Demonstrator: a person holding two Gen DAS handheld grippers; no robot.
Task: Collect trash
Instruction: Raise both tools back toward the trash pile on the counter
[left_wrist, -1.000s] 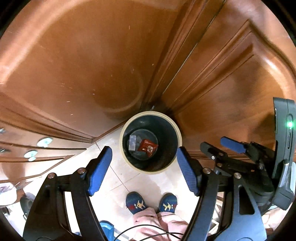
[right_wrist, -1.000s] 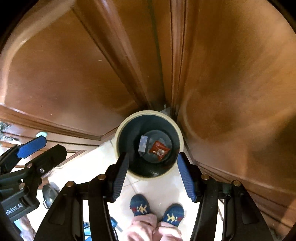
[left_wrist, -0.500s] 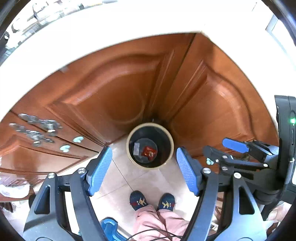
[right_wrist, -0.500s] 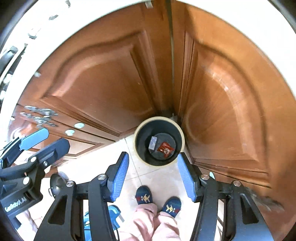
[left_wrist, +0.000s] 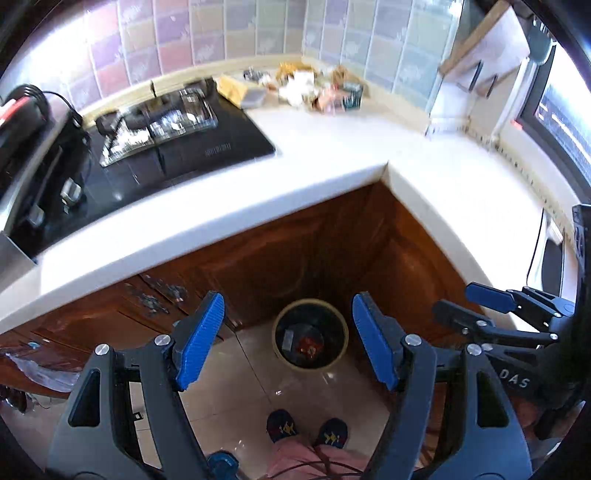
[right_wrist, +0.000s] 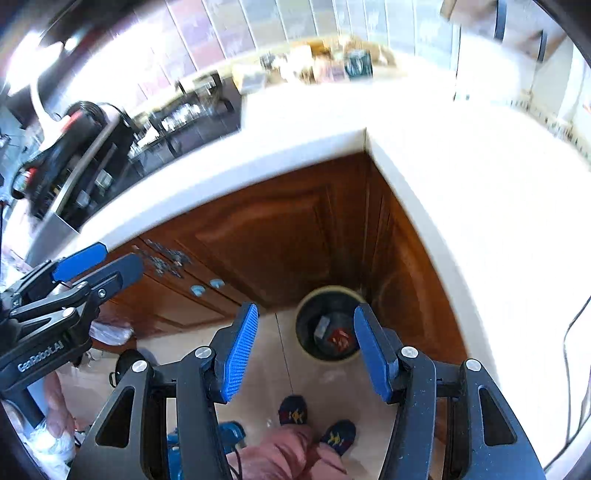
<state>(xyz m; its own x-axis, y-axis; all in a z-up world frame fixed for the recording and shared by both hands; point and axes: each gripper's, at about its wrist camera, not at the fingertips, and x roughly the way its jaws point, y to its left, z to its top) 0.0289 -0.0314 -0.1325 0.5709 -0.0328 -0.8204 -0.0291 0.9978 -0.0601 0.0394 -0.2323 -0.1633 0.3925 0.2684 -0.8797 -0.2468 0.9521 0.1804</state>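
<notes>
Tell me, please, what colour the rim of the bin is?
Cream, around a dark inside; the bin shows best in the left wrist view.

Countertop (right_wrist: 461, 177) blown out by glare – motion blur, fisheye-warped edges, cabinet corner (left_wrist: 332, 251) shadowed

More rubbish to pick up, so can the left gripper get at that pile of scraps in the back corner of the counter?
Probably yes. The left gripper is open and empty, and the white counter in front of the scrap pile is bare. It will need a forward reach.
</notes>
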